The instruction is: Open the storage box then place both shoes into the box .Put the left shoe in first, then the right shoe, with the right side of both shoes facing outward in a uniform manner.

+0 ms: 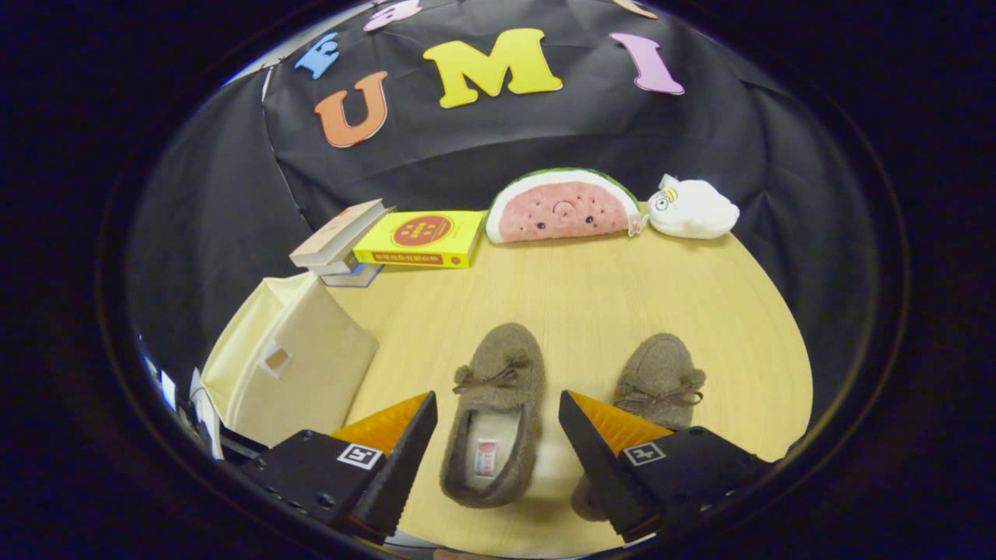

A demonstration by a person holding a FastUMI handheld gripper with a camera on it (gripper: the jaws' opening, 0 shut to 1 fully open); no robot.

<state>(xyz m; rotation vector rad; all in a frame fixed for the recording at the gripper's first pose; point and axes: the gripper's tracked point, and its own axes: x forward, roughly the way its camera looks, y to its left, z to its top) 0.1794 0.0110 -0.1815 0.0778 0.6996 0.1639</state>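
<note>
Gripper view puts your jaws [494,424] spread wide apart with nothing clamped, and one brown fuzzy slipper [494,412] lies lengthwise on the tabletop [591,295] in the gap between the two fingers, neither of which touches it. You can see its open heel end nearest you, with a pale lining and a small tag inside, and its toe with a little bow pointing away toward the back of the booth. Your second slipper [660,377] lies just beside the first, on the far side of the right finger, which covers its heel end; its toe points the same way. Off beyond the left finger you have the cream fabric storage box [299,365] sitting at the tabletop's edge, with a small square cut-out handle in the face turned toward you; you cannot tell from here whether its top is open. Further back, near the black cloth wall, you see a small stack of books [342,245], a yellow book [420,239] touching it, a watermelon-slice plush [562,208] and a white plush toy [692,210] at the far right.
</note>
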